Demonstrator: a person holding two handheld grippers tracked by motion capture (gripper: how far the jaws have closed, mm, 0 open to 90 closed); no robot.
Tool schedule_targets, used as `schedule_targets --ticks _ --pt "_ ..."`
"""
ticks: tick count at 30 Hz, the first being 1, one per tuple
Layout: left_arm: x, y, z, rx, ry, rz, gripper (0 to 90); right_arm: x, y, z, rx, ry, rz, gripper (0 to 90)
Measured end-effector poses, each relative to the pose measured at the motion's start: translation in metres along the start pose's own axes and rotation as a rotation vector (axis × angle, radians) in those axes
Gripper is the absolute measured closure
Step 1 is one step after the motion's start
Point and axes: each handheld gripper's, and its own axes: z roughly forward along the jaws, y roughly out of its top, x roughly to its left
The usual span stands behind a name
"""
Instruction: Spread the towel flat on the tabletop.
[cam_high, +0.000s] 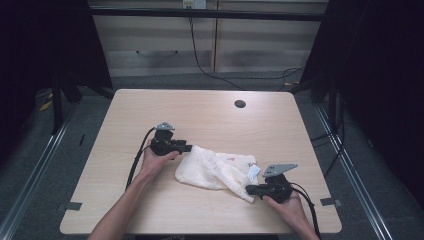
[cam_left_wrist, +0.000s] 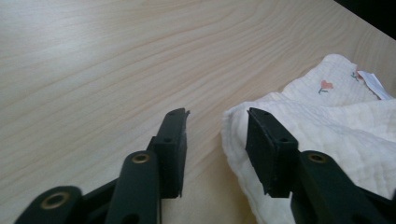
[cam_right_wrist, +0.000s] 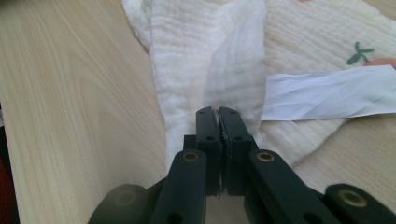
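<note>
- No readable words, numbers or brand names anywhere on the table.
- The white care tag (cam_right_wrist: 327, 95) sewn to the cream cloth (cam_right_wrist: 205, 60) shows blank: no print can be made out on it.
- On the cloth, just small printed motifs, no lettering: an orange flower (cam_left_wrist: 326, 85) and a green sprig (cam_right_wrist: 359, 53).

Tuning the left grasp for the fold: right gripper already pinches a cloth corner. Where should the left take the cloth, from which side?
Take the cloth at its near left edge, where the folded rim lies doubled on the table. Come in low from the left, one pad under the rim. The left gripper is open, already straddling that edge. The right gripper pins the opposite corner, so the edge should stay put.
</note>
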Motion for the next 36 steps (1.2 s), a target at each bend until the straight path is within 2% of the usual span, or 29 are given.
schedule_targets --ticks 1,2,3,5,7,11,16,20,24,27,28,30,31,32,33,35,36 --pt "-0.001 0.0 0.002 0.008 0.0 0.007 61.3 0.0 0.0 0.0 0.001 0.0 0.002 88.0" --pt "-0.002 -0.001 0.005 0.01 -0.004 0.014 72.4 0.0 0.0 0.0 -0.001 0.001 0.0 88.0" --pt "-0.003 -0.002 0.006 0.01 -0.011 0.018 72.4 0.0 0.0 0.0 -0.001 0.001 0.0 88.0" --pt "-0.006 -0.002 0.007 0.01 -0.023 0.035 85.4 0.0 0.0 0.0 -0.001 0.0 0.001 88.0" --pt "-0.009 -0.001 0.005 -0.005 -0.027 0.042 88.3 0.0 0.0 0.0 -0.001 0.002 0.004 87.8" --pt "-0.011 0.001 -0.002 -0.039 -0.026 0.039 88.5 0.0 0.0 0.0 -0.003 0.002 0.003 87.3" --pt "-0.017 0.007 -0.018 -0.076 -0.031 0.062 88.5 0.001 0.0 0.0 -0.005 -0.001 0.006 86.3" --pt "-0.02 0.01 -0.028 -0.09 -0.034 0.081 88.5 0.001 0.0 0.0 -0.007 0.0 0.009 85.8" --pt "-0.021 0.007 -0.034 -0.092 -0.031 0.09 88.5 0.001 0.0 0.0 -0.01 0.005 0.012 80.2" --pt "-0.021 0.002 -0.038 -0.082 -0.022 0.106 88.5 0.002 0.001 -0.005 -0.037 0.015 0.005 72.0" --pt "-0.02 0.0 -0.04 -0.08 -0.022 0.105 88.5 0.002 0.003 -0.013 -0.068 0.006 0.008 68.4" --pt "-0.019 -0.003 -0.041 -0.077 -0.021 0.107 88.5 0.002 0.004 -0.017 -0.077 0.007 0.011 67.2" --pt "-0.018 -0.004 -0.042 -0.078 -0.016 0.103 88.5 -0.002 0.009 -0.029 -0.126 -0.014 0.022 65.4" --pt "-0.018 -0.004 -0.042 -0.078 -0.016 0.103 88.5 -0.002 0.009 -0.029 -0.126 -0.014 0.022 65.4" --pt "-0.017 -0.005 -0.042 -0.078 -0.013 0.102 88.5 -0.01 0.014 -0.039 -0.176 -0.031 0.047 71.3" --pt "-0.016 -0.006 -0.042 -0.078 -0.01 0.101 88.5 -0.014 0.016 -0.041 -0.19 -0.036 0.06 74.3" --pt "-0.016 -0.007 -0.041 -0.078 -0.008 0.099 88.5 -0.024 0.023 -0.038 -0.195 -0.042 0.072 78.0"
